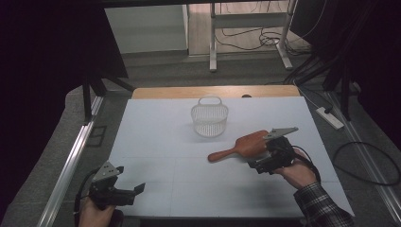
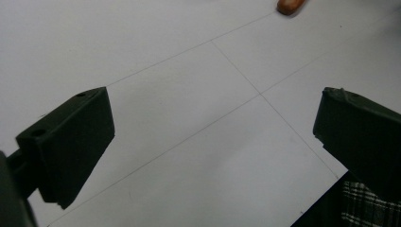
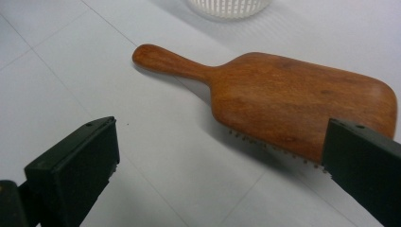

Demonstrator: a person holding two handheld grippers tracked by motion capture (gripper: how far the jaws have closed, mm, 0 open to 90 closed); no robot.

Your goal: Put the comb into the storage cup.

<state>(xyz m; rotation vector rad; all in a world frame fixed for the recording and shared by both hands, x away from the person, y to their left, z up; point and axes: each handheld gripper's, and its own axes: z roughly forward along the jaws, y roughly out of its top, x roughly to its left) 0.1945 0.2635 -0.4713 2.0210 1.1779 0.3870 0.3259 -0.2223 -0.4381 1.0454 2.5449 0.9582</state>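
The wooden hairbrush (image 1: 239,146) lies bristles down on the white table (image 1: 156,142), right of centre and just near of the white basket (image 1: 209,117), its long axis running from the handle tip at the near left to the broad head at the far right. The right gripper (image 1: 259,166) sits low beside the head, jaws spread wide and empty, one jaw close to the head's near edge. The left gripper (image 1: 137,191) rests at the near left corner, well apart, jaws likewise released.
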